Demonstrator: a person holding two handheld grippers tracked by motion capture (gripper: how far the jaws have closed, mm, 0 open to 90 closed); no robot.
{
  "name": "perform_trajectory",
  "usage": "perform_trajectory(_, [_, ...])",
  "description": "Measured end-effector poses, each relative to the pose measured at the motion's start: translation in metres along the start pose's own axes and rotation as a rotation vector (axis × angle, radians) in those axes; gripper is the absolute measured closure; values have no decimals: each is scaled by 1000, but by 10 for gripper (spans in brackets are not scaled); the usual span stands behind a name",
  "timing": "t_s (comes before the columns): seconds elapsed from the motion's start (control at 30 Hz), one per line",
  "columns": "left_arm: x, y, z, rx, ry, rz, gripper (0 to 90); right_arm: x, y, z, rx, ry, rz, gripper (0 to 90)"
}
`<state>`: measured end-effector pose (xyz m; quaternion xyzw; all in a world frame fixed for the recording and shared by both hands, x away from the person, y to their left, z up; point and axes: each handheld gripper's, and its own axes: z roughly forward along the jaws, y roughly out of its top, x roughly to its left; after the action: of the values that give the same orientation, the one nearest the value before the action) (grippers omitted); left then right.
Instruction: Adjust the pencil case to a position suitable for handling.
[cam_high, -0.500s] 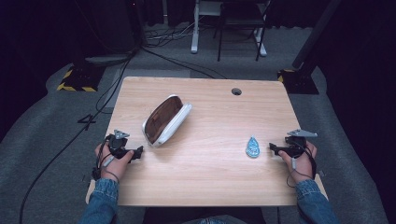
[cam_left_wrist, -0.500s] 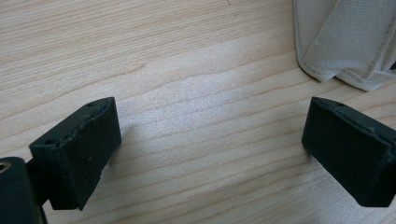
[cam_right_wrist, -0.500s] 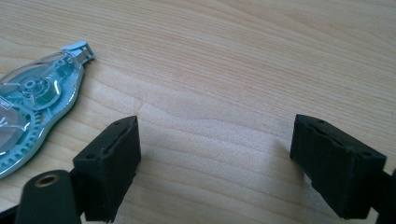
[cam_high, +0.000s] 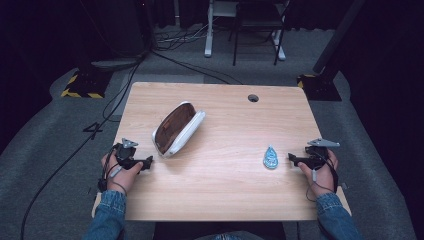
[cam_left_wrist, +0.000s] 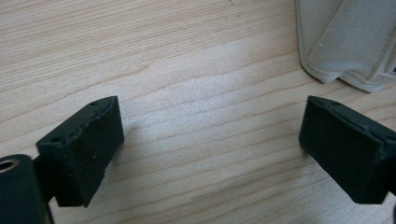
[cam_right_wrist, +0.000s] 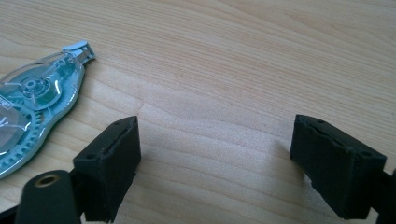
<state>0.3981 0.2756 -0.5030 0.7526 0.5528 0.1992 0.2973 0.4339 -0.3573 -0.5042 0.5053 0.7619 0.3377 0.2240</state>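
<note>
On the table, right half: the correction tape (cam_high: 270, 157) lies flat on the wood, a small teardrop of clear blue-green plastic, nothing on or against it.
Its long axis: runs roughly away from me, the narrow tip at the far end; in my right gripper view (cam_right_wrist: 35, 107) the tip points up and to the right, past my left jaw.
Which way from my tool: it sits just beside my right gripper (cam_high: 295, 160), toward the table's middle, so the jaws point at its side and not along its length.
Nearer hand: the right, clearly; my left is well apart from it, across the table.
Right gripper state: jaws spread wide, bare wood between them, holding nothing.
What the reach turns on, as I judge it: the tape is off to the side of the gap, not inside it, so I would have to shift toward the middle and straddle its narrow width.
Pouch (cam_high: 178, 128): a pale zip case, open, brown lining showing, lying slantwise on the left half of the table.
Left gripper (cam_high: 146, 162): near the pouch's near corner but apart from it; my left gripper view shows that corner (cam_left_wrist: 345, 42) at upper right.
Left gripper state: jaws also wide apart, empty.
Table (cam_high: 230, 195): plain light wood.
</note>
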Motion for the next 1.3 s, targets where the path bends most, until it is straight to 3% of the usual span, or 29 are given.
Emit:
perform_trajectory(0.1, [0,2,-2,-4,-5,-5,184,0,0,0,-1,2,0,164])
perform_trajectory(0.33, [-2,9,-12,-40,-2,-1,171,0,0,0,-1,2,-1,165])
perform_trajectory(0.57, [-6,19,-31,-84,-9,-27,179,0,0,0,-1,3,-1,166])
perform_trajectory(0.87, [-12,31,-51,-138,-20,-12,188,0,0,0,-2,4,-1,166])
perform_trajectory(1.3, [-24,48,-61,-195,-65,-6,185,1,0,0,-3,8,-10,175])
